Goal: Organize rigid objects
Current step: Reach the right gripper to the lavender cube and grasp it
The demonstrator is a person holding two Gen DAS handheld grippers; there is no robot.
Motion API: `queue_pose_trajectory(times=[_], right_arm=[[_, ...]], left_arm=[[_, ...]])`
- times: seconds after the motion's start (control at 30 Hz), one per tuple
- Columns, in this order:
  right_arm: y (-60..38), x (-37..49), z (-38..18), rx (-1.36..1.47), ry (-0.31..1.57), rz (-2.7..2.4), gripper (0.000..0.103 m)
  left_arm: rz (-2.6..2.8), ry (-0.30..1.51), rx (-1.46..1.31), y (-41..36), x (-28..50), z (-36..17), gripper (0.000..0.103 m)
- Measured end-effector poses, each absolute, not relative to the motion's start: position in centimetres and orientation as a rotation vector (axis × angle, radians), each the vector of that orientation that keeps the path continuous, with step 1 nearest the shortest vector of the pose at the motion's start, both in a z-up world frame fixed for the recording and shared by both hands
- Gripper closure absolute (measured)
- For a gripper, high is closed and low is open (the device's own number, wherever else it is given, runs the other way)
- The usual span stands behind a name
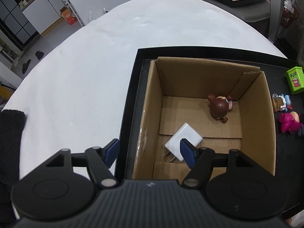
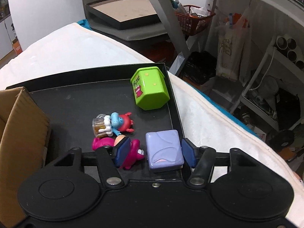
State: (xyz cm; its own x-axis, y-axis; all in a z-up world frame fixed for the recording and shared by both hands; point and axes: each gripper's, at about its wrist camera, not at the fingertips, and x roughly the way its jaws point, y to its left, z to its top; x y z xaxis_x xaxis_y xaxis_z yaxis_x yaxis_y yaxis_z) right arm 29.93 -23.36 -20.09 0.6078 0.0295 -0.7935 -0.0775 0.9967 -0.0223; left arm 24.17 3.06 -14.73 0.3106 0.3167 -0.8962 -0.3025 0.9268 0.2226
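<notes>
The lilac square case (image 2: 164, 151) lies flat at the near right corner of the black tray (image 2: 76, 102), between the pads of the right claw (image 2: 155, 152); neither pad presses on it yet. Judged rigid, light and smooth: grip its two flat side walls squarely. Left of it lies a magenta figurine (image 2: 133, 152). Farther left, the left claw (image 1: 149, 152) hangs released over the cardboard box (image 1: 254, 102), which holds a white charger (image 1: 183, 137).

A: What lies beyond the table (image 1: 79, 79)?

B: At eleven o'clock, an orange box (image 1: 68, 17) on the floor beside white cabinets (image 1: 45, 5).

A: And on the other side?

B: At one o'clock, a red basket (image 2: 191, 19); a framed board (image 2: 123, 11) at twelve.
</notes>
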Motion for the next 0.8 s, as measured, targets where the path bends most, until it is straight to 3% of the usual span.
queue_pose_trajectory(times=[0.13,0.8], right_arm=[[-23.4,29.9,-20.5,-0.085,0.908,0.04,0.064],[-22.8,27.9,-17.6,-0.056,0.841,0.063,0.065]], left_arm=[[0.409,1.182,0.007,3.2,24.3,-14.6,0.034],[0.384,1.148,-0.043,4.6,20.4,-14.0,0.034]])
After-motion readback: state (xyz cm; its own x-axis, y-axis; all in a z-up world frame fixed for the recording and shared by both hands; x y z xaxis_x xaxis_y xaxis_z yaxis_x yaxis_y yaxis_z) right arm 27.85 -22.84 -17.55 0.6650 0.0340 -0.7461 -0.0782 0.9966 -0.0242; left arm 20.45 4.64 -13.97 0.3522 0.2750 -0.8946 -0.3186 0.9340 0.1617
